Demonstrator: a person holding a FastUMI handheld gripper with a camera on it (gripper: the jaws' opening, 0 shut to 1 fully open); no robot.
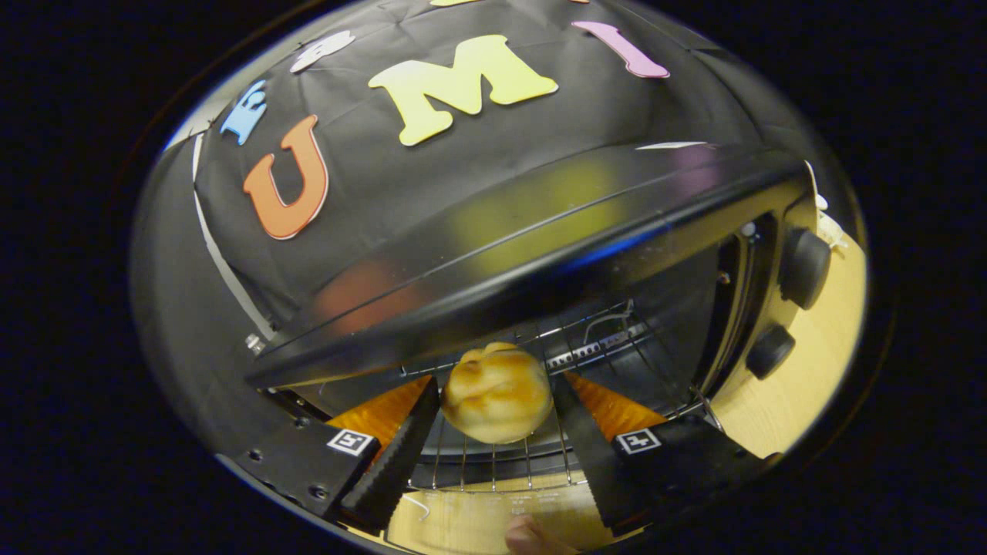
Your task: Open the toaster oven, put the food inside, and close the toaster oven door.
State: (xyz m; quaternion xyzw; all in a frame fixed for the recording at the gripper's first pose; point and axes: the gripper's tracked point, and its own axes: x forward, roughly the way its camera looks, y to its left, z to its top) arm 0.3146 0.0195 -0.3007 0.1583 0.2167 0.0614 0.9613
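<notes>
The hand-held gripper (497,428) holds a golden bread roll (497,393) between its fingers, both pressing its sides, just inside the mouth of the toaster oven (540,254). The roll sits above the wire rack (493,462); whether it touches the rack I cannot tell. The oven's door is already down, so this looks like the placing step. Next, the fingers likely need to spread, back out, then lift the door shut. Two knobs (802,266) sit beside the cavity, above the tabletop (810,370).

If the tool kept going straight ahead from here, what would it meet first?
The tool grips the bread roll over the wire rack; beyond, the toaster oven cavity looks free up to its back wall, though depth is unclear.
</notes>
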